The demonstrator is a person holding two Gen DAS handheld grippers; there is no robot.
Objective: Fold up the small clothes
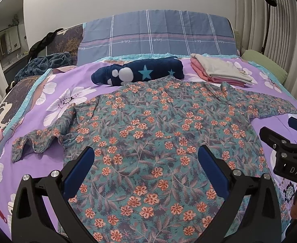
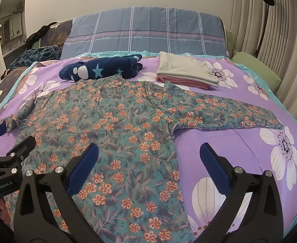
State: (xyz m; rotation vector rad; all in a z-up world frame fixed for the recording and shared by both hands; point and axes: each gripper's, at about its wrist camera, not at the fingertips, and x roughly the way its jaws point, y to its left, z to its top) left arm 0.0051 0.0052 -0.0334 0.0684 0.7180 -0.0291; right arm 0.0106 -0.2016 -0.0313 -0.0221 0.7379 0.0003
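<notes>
we are hovering the left gripper (image 1: 146,156) wide open | right gripper (image 2: 149,155) likewise | teal long-sleeved shirt with orange flowers (image 1: 148,133) lying spread, seemingly flat, on purple floral bedsheet (image 2: 219,141)

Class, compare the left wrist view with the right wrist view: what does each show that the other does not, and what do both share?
Only the left wrist view: the floral shirt's crumpled left sleeve in full.
Only the right wrist view: the purple sheet right of the shirt, with large white flowers.
Both: the shirt spread flat, the navy star blanket, the folded pink and grey stack, and both grippers' jaws open.
</notes>
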